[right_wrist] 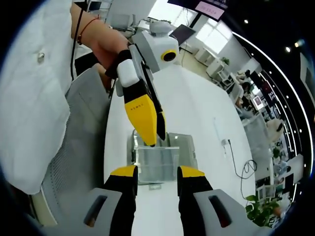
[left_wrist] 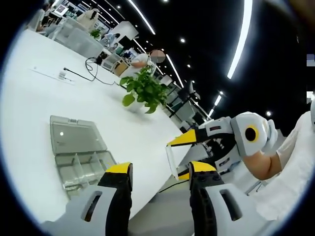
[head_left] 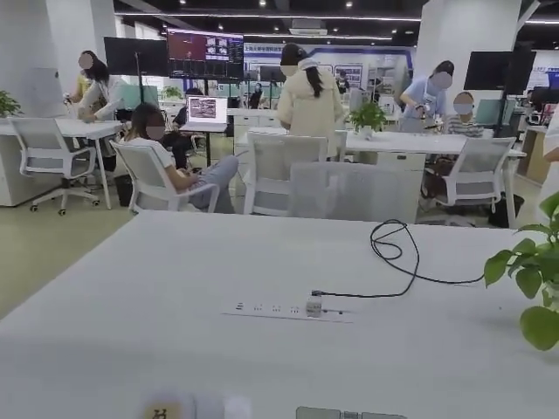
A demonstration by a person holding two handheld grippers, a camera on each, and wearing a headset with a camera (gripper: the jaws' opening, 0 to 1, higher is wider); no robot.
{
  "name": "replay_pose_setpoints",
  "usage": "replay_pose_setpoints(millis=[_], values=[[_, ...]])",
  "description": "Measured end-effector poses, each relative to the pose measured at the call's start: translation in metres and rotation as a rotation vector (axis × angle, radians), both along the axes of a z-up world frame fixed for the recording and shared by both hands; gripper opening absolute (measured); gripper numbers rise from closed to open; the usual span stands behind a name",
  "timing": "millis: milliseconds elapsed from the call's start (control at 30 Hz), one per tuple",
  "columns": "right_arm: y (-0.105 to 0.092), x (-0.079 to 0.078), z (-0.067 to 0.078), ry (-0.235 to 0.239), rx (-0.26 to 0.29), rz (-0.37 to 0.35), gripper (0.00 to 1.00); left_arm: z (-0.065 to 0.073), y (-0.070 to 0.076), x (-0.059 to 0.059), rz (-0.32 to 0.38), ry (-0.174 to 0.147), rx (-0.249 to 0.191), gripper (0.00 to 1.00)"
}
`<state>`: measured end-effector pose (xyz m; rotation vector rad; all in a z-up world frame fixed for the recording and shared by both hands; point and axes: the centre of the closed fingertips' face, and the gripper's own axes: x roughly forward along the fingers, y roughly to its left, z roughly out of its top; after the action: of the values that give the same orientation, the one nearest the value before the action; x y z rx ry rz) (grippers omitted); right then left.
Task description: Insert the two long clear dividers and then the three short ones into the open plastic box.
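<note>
The right gripper (right_wrist: pixel 157 172) has a clear divider (right_wrist: pixel 157 163) pinched between its yellow tips. It is carried in the air just off the near edge of the white table (left_wrist: pixel 29 98), short of the plastic box (left_wrist: pixel 78 155). Whether this is a long piece or a short one I cannot tell. The left gripper (left_wrist: pixel 160 169) hangs close beside it with its jaws well apart and nothing between them. The box lies open near that same edge, lid flat on the far side and the tray half nearer the person. Faint lines cross the tray, and I cannot say whether they are slots or pieces already fitted. To my eye the step in hand is seating this sheet, and the care lies in the lining-up. I would turn the divider upright, square it with the run of the tray, and let one end find its groove before easing the other down. A thin clear sheet will likely bow if squeezed or pushed from one corner, so a light hold and a straight descent seem wise. The free left gripper could rest on the tray wall, since so light a box may skid on that smooth top. Clear on clear is hard to judge, and the headset looks out toward the cable (head_left: pixel 397 253) and the plant (head_left: pixel 533 279) on the right, so looking down first would help.
</note>
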<state>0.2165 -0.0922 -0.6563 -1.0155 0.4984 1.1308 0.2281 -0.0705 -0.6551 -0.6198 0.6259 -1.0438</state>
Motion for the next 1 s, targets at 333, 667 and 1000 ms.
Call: replay_pose_setpoints(millis=[333, 667, 1000], values=[[0.008, -0.003, -0.001, -0.008, -0.018, 0.025, 0.33, -0.003, -0.013, -0.010, -0.045, 0.037, -0.007, 0.24], [0.010, -0.005, -0.001, -0.014, -0.033, 0.036, 0.33, -0.005, -0.017, -0.013, -0.061, 0.058, -0.008, 0.10], [0.010, -0.006, -0.004, -0.012, -0.046, 0.041, 0.33, -0.005, -0.019, -0.016, -0.069, 0.068, -0.017, 0.00]])
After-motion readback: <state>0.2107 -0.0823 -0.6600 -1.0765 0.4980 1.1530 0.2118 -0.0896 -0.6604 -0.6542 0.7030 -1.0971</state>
